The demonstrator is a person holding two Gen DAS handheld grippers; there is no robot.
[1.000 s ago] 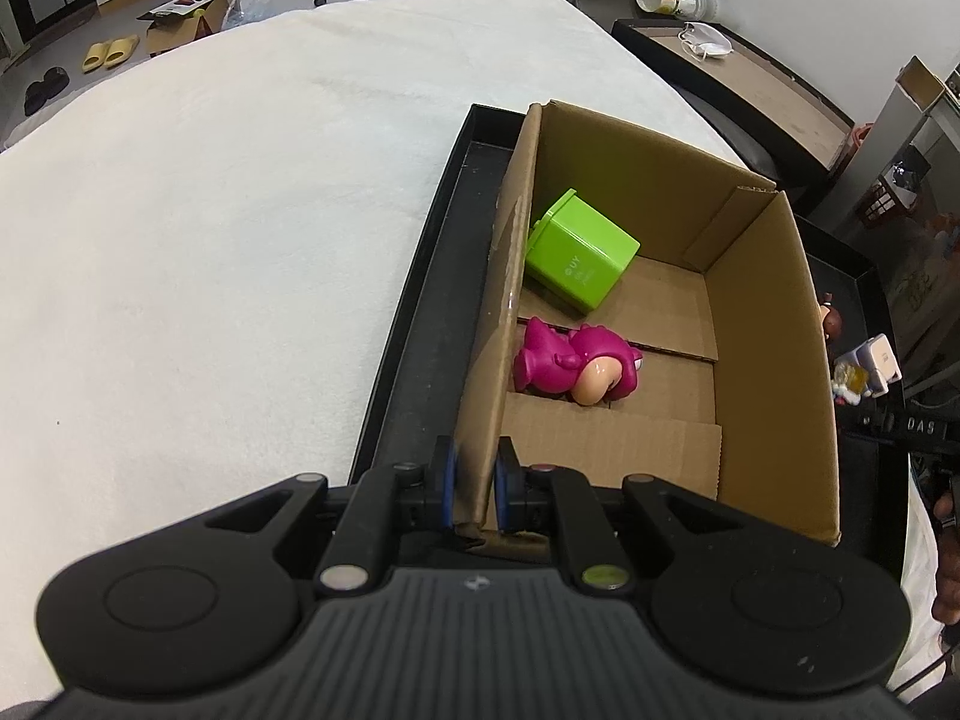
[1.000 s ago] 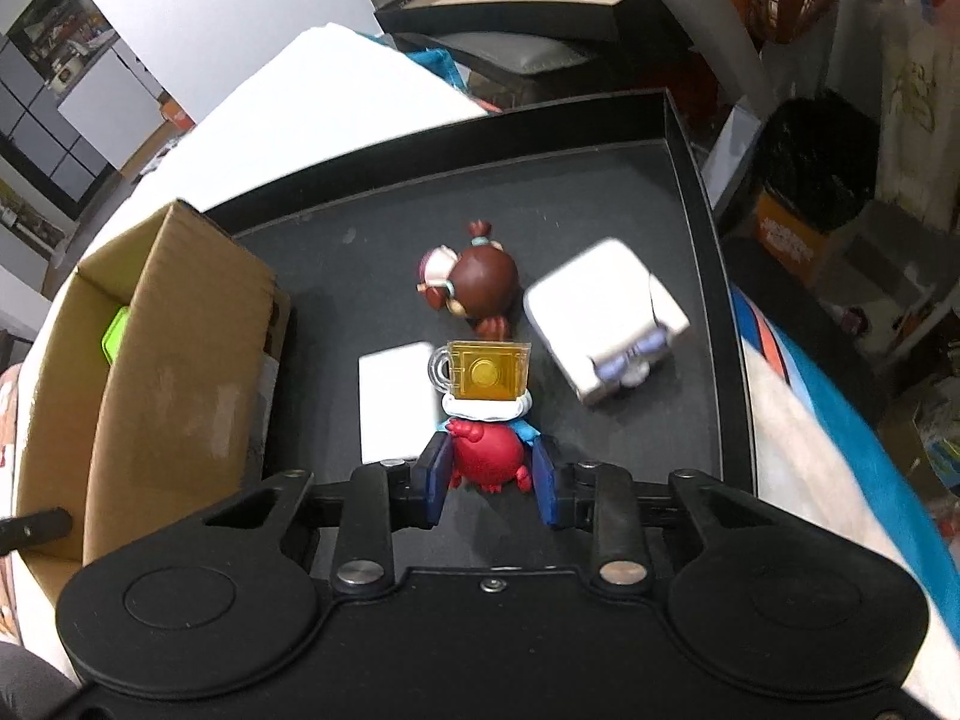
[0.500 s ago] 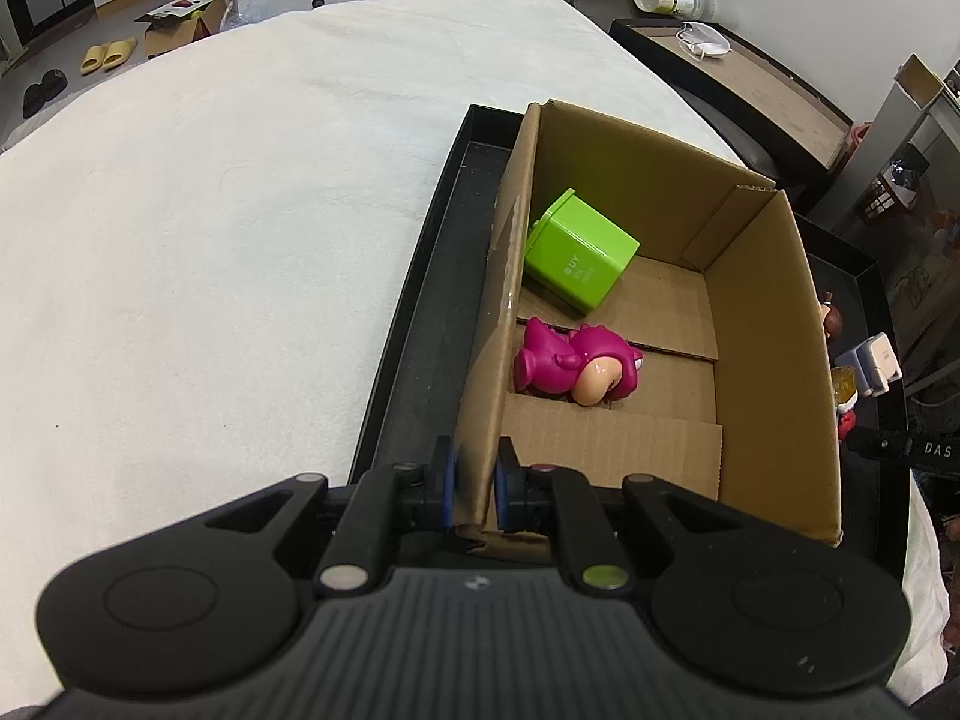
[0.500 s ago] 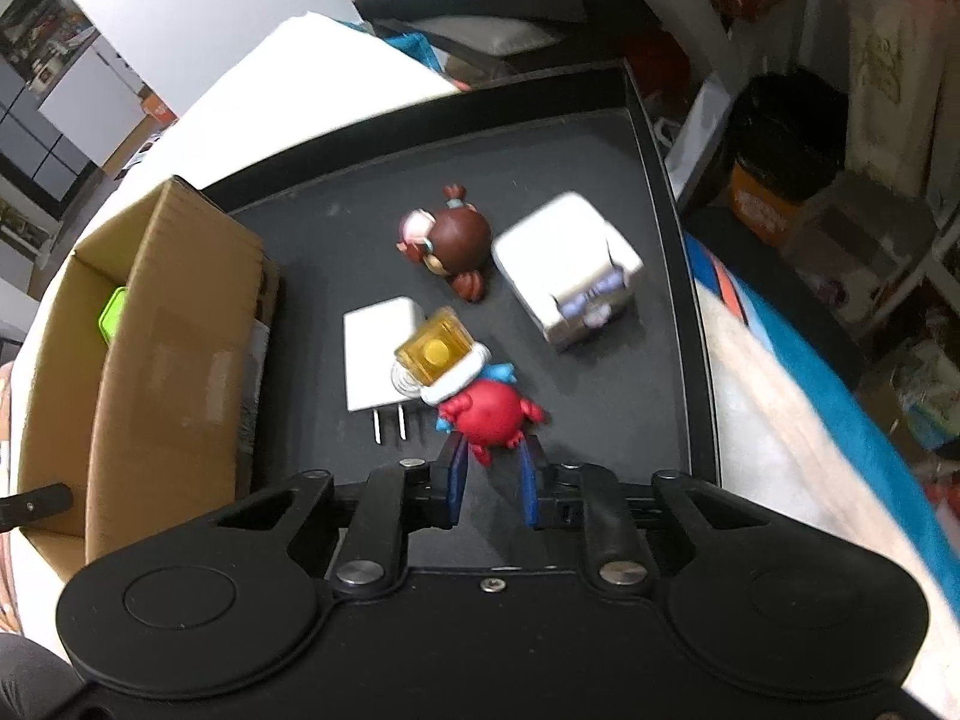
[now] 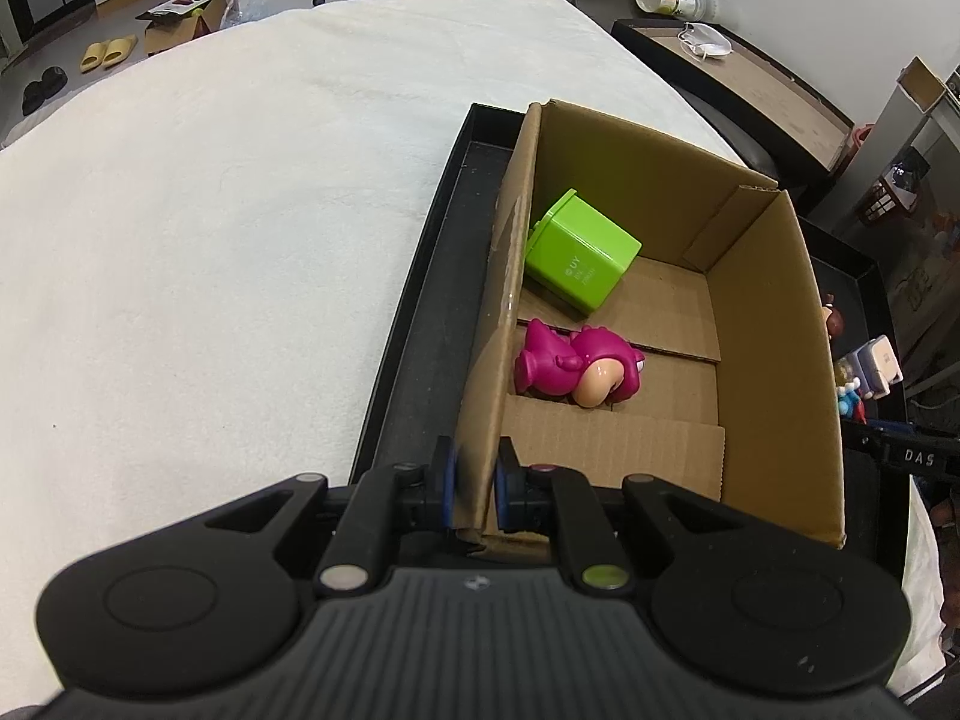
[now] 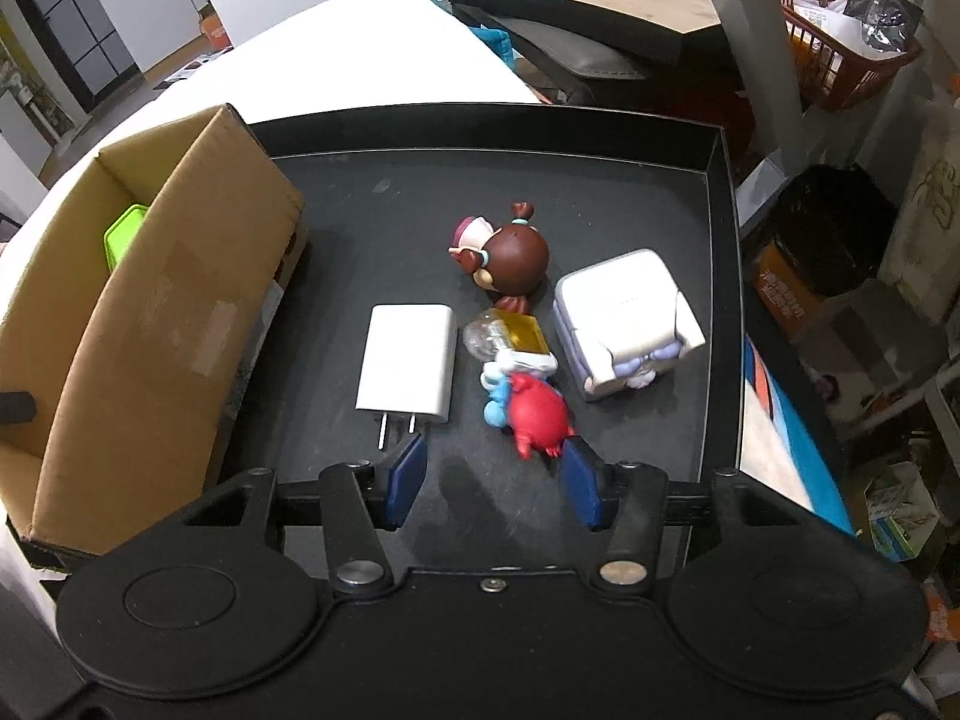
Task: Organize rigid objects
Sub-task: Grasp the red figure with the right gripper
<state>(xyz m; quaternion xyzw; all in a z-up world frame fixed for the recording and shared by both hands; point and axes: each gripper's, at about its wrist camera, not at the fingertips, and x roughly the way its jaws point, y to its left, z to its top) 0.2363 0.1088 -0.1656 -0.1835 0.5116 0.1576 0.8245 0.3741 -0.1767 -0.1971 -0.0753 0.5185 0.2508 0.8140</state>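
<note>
My left gripper point(image 5: 474, 489) is shut on the near left wall of the cardboard box point(image 5: 774, 324). A green cube point(image 5: 579, 258) and a pink figure point(image 5: 576, 366) lie inside it. My right gripper point(image 6: 492, 480) is open and empty. Just beyond its fingertips a red and blue figure with a yellow head point(image 6: 525, 384) lies on the black tray point(image 6: 420, 204). A white charger point(image 6: 408, 360), a brown-haired doll point(image 6: 510, 258) and a white block toy point(image 6: 624, 318) lie beside it. The box point(image 6: 150, 324) stands at the left.
The tray sits on a white cloth point(image 5: 210, 210). A dark side table point(image 6: 600, 6) with a cup and mask stands behind. A red basket point(image 6: 852, 54) and clutter lie to the right of the tray.
My right gripper opened and let go of the red and blue figure, which now lies on the tray, and pulled back a little. The left gripper stayed shut on the box wall.
</note>
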